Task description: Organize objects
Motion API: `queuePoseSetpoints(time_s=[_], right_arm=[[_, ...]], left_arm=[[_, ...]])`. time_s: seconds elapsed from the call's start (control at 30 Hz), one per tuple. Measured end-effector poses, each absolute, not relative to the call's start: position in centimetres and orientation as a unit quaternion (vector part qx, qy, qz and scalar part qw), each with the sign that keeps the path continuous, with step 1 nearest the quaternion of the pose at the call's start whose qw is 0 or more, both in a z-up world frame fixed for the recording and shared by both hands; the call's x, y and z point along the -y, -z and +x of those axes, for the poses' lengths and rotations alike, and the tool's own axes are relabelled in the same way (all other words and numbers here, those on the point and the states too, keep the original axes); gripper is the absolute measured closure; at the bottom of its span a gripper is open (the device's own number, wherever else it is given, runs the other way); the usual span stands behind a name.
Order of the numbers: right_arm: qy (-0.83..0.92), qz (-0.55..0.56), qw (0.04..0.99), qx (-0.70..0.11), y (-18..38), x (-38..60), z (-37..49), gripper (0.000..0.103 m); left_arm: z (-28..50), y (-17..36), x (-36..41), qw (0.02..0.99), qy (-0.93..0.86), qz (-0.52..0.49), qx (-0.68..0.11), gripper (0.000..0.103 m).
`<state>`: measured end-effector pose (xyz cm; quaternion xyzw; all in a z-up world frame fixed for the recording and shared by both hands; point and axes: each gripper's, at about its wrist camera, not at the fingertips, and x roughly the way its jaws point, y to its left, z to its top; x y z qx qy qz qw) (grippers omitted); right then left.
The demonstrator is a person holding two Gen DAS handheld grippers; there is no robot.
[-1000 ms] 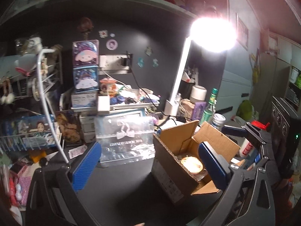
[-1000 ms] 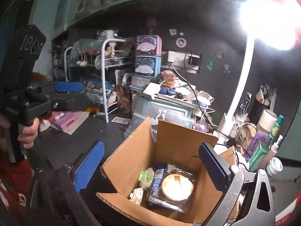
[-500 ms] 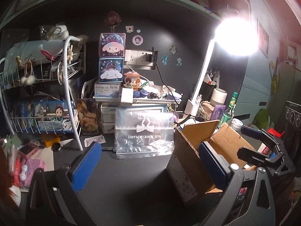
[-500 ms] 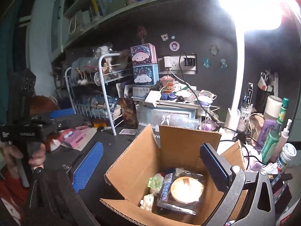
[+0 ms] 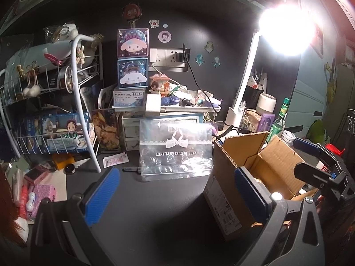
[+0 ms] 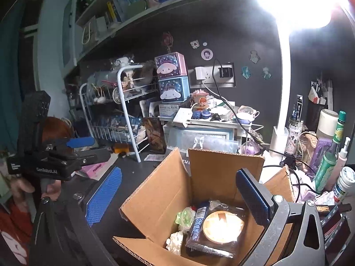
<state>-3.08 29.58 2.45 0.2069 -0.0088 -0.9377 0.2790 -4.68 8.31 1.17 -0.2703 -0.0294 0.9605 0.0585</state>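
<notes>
You are working at a dark desk [image 5: 159, 217] set against a black wall, crowded at the back and lit hard by a bright lamp [image 5: 286, 31] on the right.

Your left gripper [image 5: 176, 196] hangs over bare desk with its blue pads spread wide and nothing between them. Its right pad sits in front of the near wall of the cardboard box [image 5: 224, 190], which stands open just to that side. Beyond the fingers a clear plastic bag [image 5: 175, 150] with a white bow print leans against small drawers. Further left, a white wire rack [image 5: 55, 115] holds a picture box, and a pink packet [image 5: 43, 194] lies near the desk edge.

Your right gripper [image 6: 177, 197] is over the open box [image 6: 159, 190], its jaws also wide apart and holding nothing. Inside the box you can see a round tin in a wrapper [image 6: 221, 228], a blue pack [image 6: 198, 219] beside it, and pale green and white pieces [image 6: 183, 217] at the left. To the right of the box stand bottles, among them a green bottle [image 6: 328, 155]. At the back, two stacked character boxes [image 6: 172, 77] sit below wall stickers.
</notes>
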Motion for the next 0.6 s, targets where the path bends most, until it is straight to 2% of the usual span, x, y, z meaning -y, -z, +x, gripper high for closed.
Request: queuePoseSetpoints(time_s=[0.6], right_arm=[[0.936, 0.222, 0.273, -0.002, -2.11, -29.99, -3.27, 0.000]], left_arm=[[-5.15, -1.16, -7.64, 0.062, -0.961, -0.265, 0.056, 0.001]])
